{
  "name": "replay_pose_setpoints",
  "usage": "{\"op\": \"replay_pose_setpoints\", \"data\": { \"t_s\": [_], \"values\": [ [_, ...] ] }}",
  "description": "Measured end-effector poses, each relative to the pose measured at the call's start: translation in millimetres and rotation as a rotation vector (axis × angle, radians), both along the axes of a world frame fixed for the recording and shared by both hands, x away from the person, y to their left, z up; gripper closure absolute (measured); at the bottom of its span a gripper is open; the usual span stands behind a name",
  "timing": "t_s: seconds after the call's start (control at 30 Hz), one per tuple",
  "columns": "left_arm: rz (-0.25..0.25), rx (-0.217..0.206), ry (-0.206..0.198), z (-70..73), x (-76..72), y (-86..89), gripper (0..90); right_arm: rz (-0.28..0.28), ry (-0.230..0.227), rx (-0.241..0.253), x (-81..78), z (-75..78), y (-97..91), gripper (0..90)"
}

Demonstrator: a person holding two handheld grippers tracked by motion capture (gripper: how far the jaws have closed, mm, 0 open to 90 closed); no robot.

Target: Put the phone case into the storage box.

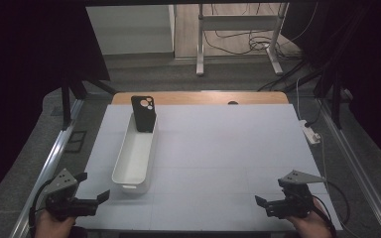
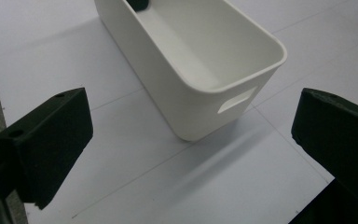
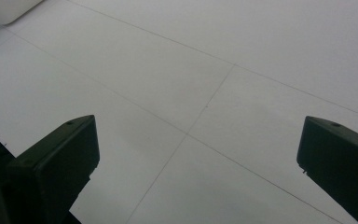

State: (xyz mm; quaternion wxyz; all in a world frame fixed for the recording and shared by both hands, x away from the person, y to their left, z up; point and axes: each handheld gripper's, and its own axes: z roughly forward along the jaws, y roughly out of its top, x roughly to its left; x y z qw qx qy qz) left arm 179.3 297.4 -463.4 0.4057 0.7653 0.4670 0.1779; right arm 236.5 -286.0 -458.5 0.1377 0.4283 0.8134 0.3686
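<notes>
Both the left gripper (image 1: pixel 95 191) and right gripper (image 1: pixel 261 203) hover released over the bench (image 1: pixel 218 158). A dark phone case (image 1: pixel 144 113), apparently, leans upright inside the white bin (image 1: pixel 134 163), near the left gripper.

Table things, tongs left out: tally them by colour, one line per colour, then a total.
White: 1, the long bin.
Black: 1, the phone case standing at the bin's far end.
Total: 2.

dim room | soft overhead light | faint shadows | sharp focus
</notes>
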Motion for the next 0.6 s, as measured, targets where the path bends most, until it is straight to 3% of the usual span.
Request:
{"op": "replay_pose_setpoints", "data": {
  "t_s": [0.3,0.6],
  "values": [
    [0.0,0.03,0.033,-5.2,-0.4,-3.0,0.0,-0.001,0.001,0.0,0.1,0.0,-0.1,0.0],
    [0.008,0.093,0.061,-7.2,2.4,-9.3,0.0,0.0,0.0,-0.001,-0.1,0.0,0.1,0.0]
  ]
}}
